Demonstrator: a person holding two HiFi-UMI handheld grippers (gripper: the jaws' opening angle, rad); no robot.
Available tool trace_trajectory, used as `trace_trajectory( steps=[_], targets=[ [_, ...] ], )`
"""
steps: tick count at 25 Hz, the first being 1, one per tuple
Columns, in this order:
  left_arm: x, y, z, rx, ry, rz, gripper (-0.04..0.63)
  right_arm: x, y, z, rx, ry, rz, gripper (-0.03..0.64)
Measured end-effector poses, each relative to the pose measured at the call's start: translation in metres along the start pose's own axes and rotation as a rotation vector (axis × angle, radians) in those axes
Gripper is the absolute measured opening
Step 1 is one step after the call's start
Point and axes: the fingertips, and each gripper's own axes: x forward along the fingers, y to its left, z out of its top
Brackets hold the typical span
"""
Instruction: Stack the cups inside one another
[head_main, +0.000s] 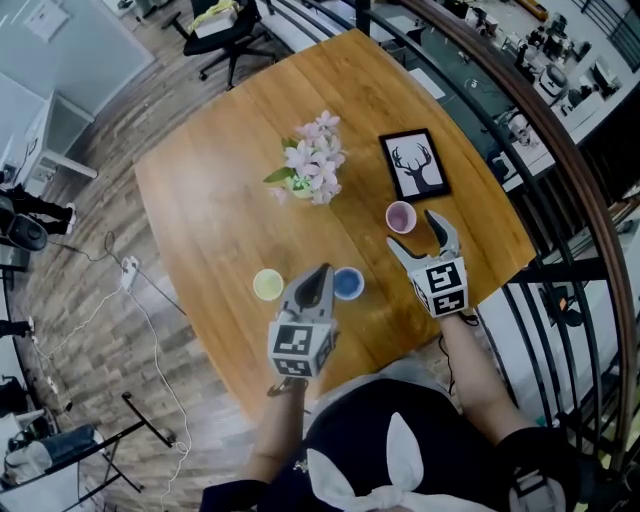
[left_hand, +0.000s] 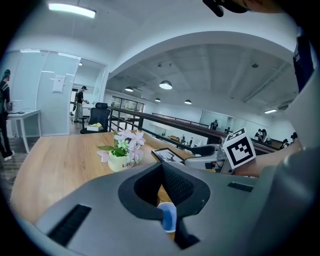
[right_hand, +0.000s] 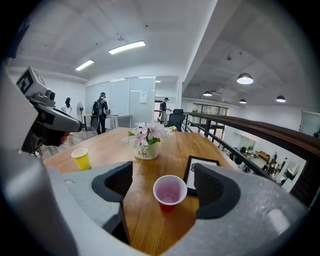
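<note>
Three cups stand on the round wooden table (head_main: 220, 200): a yellow cup (head_main: 268, 284), a blue cup (head_main: 347, 283) and a pink cup (head_main: 401, 216). My left gripper (head_main: 322, 274) hangs between the yellow and blue cups, its jaws together and holding nothing. In the left gripper view the blue cup (left_hand: 167, 217) shows low in the slit behind the left gripper (left_hand: 161, 172). My right gripper (head_main: 420, 234) stands open just short of the pink cup. In the right gripper view the pink cup (right_hand: 170, 191) sits upright ahead of the right gripper (right_hand: 162, 173), untouched, with the yellow cup (right_hand: 80, 159) to the left.
A pot of pink flowers (head_main: 313, 165) stands mid-table, and a framed deer picture (head_main: 414, 164) lies just beyond the pink cup. The table's edge runs close under both hands. A dark railing (head_main: 560, 160) curves along the right, and an office chair (head_main: 225, 30) stands beyond the far edge.
</note>
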Motion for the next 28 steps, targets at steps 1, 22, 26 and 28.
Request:
trace_trajectory(
  steps=[1, 22, 26, 28],
  targets=[
    [0.002, 0.001, -0.001, -0.004, 0.001, 0.002, 0.011, 0.004, -0.002, -0.003, 0.002, 0.009, -0.002, 0.380],
    [0.011, 0.020, -0.014, -0.049, 0.037, 0.029, 0.011, 0.054, -0.017, -0.063, 0.079, 0.137, 0.020, 0.383],
    [0.013, 0.018, -0.014, -0.044, 0.039, 0.021, 0.011, 0.060, -0.017, -0.066, 0.075, 0.146, 0.027, 0.383],
    [0.014, 0.018, -0.015, -0.038, 0.038, 0.014, 0.011, 0.062, -0.017, -0.068, 0.067, 0.148, 0.027, 0.383]
  ],
)
